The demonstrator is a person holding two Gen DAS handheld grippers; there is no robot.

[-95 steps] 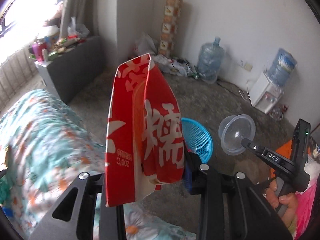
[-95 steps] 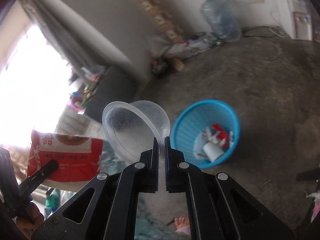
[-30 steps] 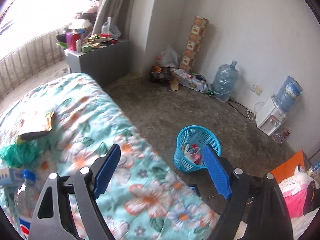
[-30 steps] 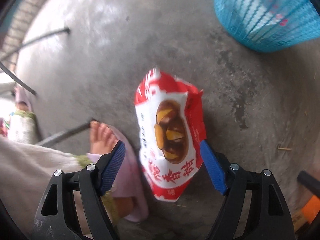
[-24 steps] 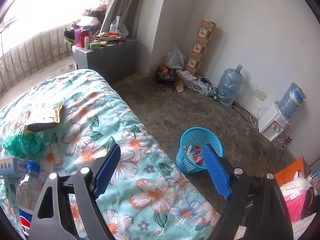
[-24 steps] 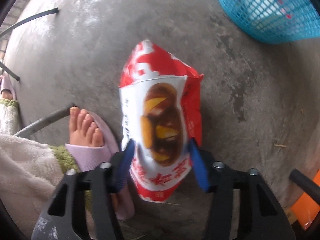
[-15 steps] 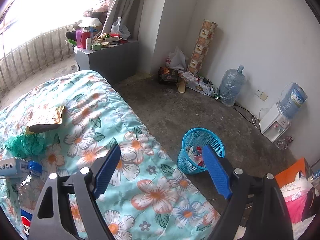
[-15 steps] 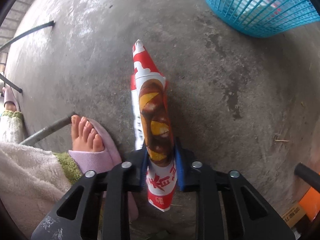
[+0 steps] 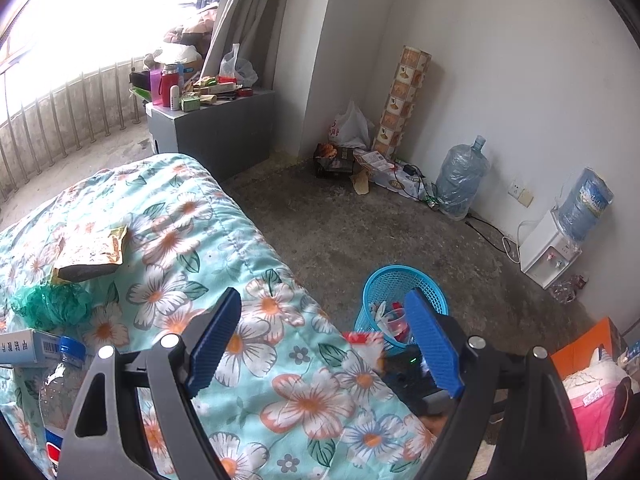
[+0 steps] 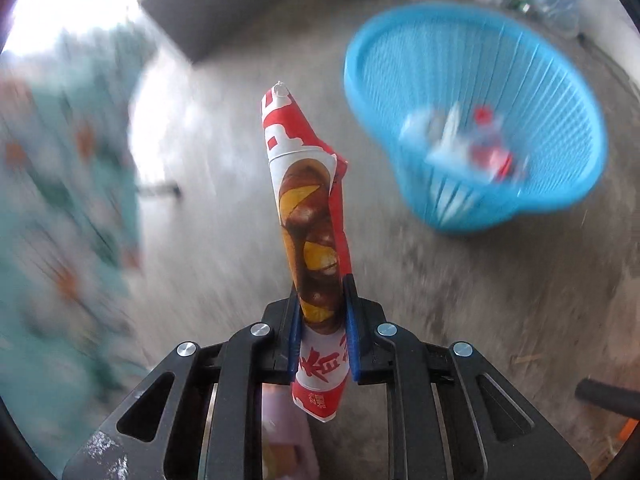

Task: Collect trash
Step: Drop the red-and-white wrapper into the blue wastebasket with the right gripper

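Your right claw (image 10: 322,316) pinches the snack bag (image 10: 310,216) — basket (image 10: 472,120) part-filled; left claw (image 9: 324,344) wide, bed (image 9: 168,240) litter remains.

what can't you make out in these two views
- Right wrist view: the contents of the blue mesh plastic basket are smeared by motion blur into white and red shapes.
- Right wrist view: the red and white snack bag, pinched in the right hand-held gripper, is folded, hiding most of its print.
- Left wrist view: the open left hand-held gripper partly hides the basket.
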